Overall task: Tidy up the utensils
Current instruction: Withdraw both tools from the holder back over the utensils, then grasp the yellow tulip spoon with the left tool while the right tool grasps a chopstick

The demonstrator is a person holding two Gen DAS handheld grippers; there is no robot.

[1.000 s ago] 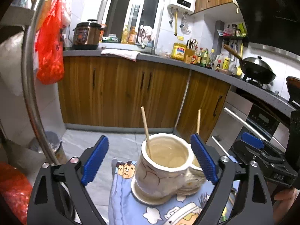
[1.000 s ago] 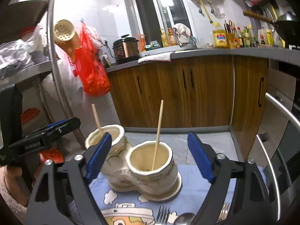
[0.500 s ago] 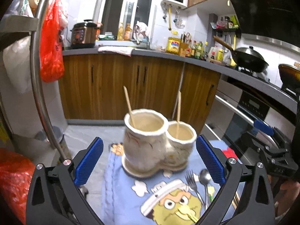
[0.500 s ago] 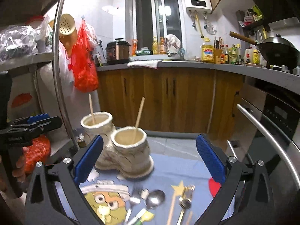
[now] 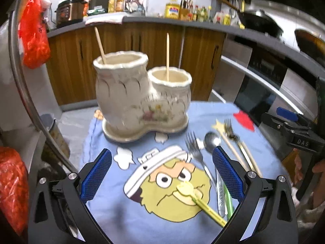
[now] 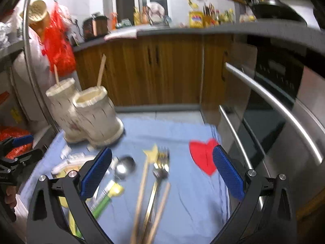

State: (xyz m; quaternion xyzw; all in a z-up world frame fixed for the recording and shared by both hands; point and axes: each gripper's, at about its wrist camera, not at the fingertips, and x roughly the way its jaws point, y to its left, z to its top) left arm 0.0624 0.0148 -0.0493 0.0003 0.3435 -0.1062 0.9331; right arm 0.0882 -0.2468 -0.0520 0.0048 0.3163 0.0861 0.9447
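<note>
Below open right hand-held gripper [image 6: 162, 177]: gold fork [image 6: 159, 174], chopsticks [image 6: 142, 193].

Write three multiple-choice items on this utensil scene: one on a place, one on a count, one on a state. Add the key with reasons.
1. Where does the silver spoon lie?
A. inside the ceramic holder
B. on the blue cloth, right of the holder
C. on the counter

2. How many chopsticks stand in the ceramic holder?
A. none
B. two, one per cup
C. four

3. In what state is the left tool?
A. open, holding nothing
B. shut on a fork
C. shut on the holder

Key: 1 B, the spoon rests on the blue cloth beside the forks. 2 B, one chopstick rises from the tall cup and another from the short one. 3 A, its blue pads stand wide apart over the cloth.
</note>
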